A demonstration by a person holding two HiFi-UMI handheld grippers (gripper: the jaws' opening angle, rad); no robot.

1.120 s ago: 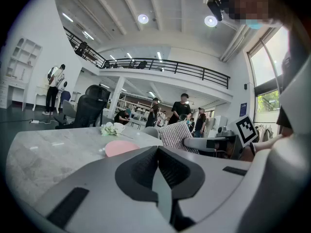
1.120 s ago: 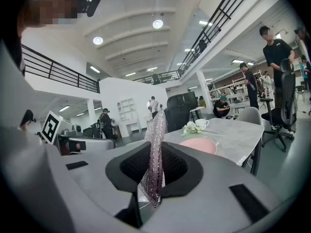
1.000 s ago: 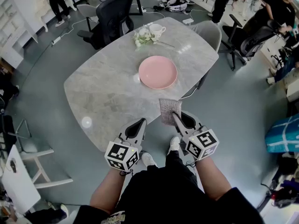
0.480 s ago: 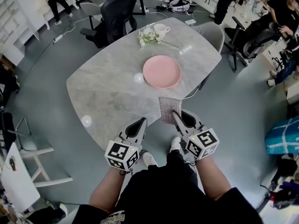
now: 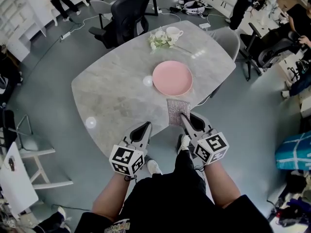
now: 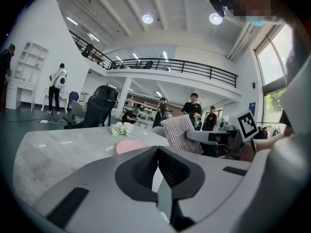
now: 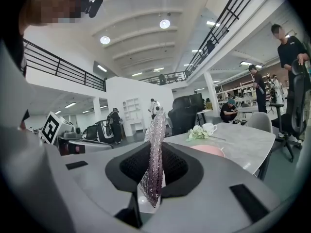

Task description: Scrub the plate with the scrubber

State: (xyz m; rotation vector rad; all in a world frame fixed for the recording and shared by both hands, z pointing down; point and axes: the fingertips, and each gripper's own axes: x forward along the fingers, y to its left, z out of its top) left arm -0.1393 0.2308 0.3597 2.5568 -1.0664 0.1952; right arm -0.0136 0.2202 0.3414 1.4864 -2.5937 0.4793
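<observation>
A pink plate (image 5: 172,78) lies on the grey marble table (image 5: 116,96), toward its right side; the plate (image 6: 130,145) shows low in the left gripper view and the plate (image 7: 209,150) peeks over the jaws in the right gripper view. My right gripper (image 5: 183,116) is shut on a silvery mesh scrubber (image 5: 177,111), held over the table's near edge, just short of the plate. The scrubber (image 7: 154,154) stands upright between the jaws. My left gripper (image 5: 146,128) is shut with nothing in it, at the near table edge, left of the right one.
A white cup (image 5: 173,32) and a small bunch of white flowers (image 5: 161,41) sit at the table's far end. Office chairs (image 5: 127,13) ring the far side, a grey chair (image 5: 227,38) stands at the right. People stand and sit in the background.
Both grippers keep their pose at the near edge. The view has shifted slightly, so the table and plate sit a little further right and lower in the frame.
</observation>
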